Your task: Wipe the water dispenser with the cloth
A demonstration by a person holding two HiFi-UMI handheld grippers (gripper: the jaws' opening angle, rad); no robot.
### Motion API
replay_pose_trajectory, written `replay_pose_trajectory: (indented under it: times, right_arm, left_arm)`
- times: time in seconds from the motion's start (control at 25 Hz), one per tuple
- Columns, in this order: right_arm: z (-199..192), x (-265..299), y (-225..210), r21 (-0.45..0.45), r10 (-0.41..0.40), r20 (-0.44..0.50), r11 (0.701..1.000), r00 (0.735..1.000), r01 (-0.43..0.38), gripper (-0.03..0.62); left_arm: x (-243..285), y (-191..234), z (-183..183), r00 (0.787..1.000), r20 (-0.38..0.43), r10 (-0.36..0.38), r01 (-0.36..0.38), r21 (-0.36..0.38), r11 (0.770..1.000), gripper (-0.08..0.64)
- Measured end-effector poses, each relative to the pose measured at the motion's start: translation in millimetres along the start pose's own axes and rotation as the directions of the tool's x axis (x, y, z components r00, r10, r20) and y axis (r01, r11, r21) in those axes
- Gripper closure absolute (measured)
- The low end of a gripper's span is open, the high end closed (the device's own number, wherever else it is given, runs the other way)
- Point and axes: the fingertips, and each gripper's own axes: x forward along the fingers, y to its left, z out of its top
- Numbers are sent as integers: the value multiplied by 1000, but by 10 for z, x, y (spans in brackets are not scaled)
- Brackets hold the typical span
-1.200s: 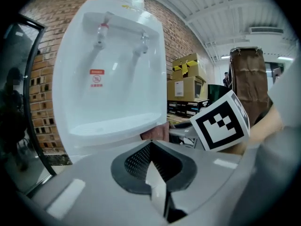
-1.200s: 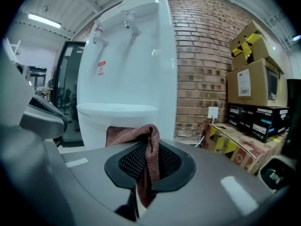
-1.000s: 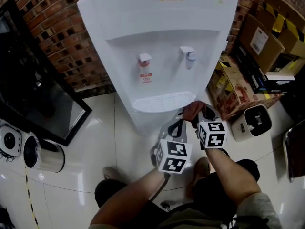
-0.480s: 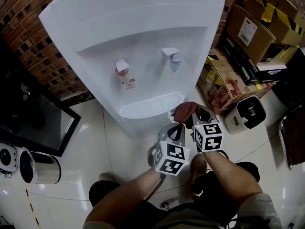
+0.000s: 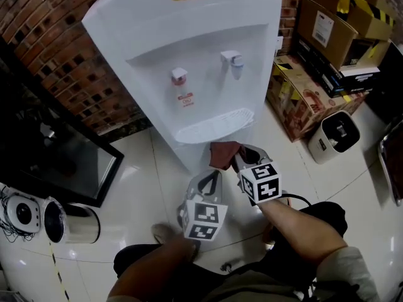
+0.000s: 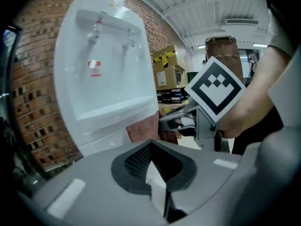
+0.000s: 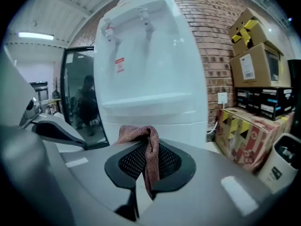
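The white water dispenser (image 5: pixel 189 36) stands against the brick wall, with a red tap (image 5: pixel 179 76), a blue tap (image 5: pixel 233 60) and a drip tray (image 5: pixel 214 124). My right gripper (image 5: pixel 238 159) is shut on a reddish-brown cloth (image 5: pixel 221 154), held just below the drip tray in front of the dispenser's lower panel. In the right gripper view the cloth (image 7: pixel 141 134) hangs pinched between the pads, with the dispenser (image 7: pixel 150 79) close ahead. My left gripper (image 5: pixel 211 182) sits lower and to the left, shut and holding nothing. From it I see the cloth (image 6: pixel 143 128) and the right gripper (image 6: pixel 181 119).
Cardboard boxes (image 5: pixel 315 99) and a small white appliance (image 5: pixel 334 137) crowd the floor right of the dispenser. A black glass-fronted cabinet (image 5: pixel 50 150), a steel canister (image 5: pixel 69 222) and a round white device (image 5: pixel 22 212) stand at the left. Glossy white floor tiles lie underfoot.
The right gripper has carried the cloth leftward, from beside the drip tray's right end to under its middle. The left gripper has dropped back a little, and the head view has shifted.
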Motion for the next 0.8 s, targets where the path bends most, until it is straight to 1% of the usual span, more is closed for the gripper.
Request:
replay_pose_trajectory:
  times: [0.08, 0.2, 0.28, 0.36, 0.44, 0.52, 0.64, 0.8]
  right_arm:
    - [-41, 132, 411, -17, 70, -8, 997, 998, -70, 546]
    - [-129, 339, 1010, -29, 161, -19, 986, 987, -162, 546]
    - [-180, 474, 1322, -32, 197, -21, 980, 980, -198, 546]
    - [-226, 617, 1529, -48, 213, -20, 976, 977, -214, 546]
    - [-281, 754, 1605, -69, 202, -23, 977, 979, -203, 545]
    - [-324, 857, 1573, -70, 171, -24, 983, 985, -173, 545]
    - [-360, 926, 1438, -44, 124, -20, 991, 992, -125, 545]
    - [-367, 894, 1179, -39, 69, -17, 997, 997, -70, 546]
  left_arm:
    - [-201, 300, -169, 998, -8, 66, -67, -56, 996, 560]
    - [-478, 701, -384, 988, -21, 154, -155, -161, 975, 560]
    - [-615, 900, -455, 979, -21, 203, -203, -206, 957, 560]
    - [-703, 1032, -484, 971, -17, 239, -236, -223, 946, 560]
    - [-742, 1087, -501, 968, -18, 251, -249, -213, 945, 560]
    - [-742, 1080, -517, 969, -24, 246, -246, -200, 948, 560]
    - [-711, 1013, -493, 975, -20, 221, -220, -186, 958, 560]
    - [-596, 887, -414, 983, -10, 182, -182, -157, 971, 560]
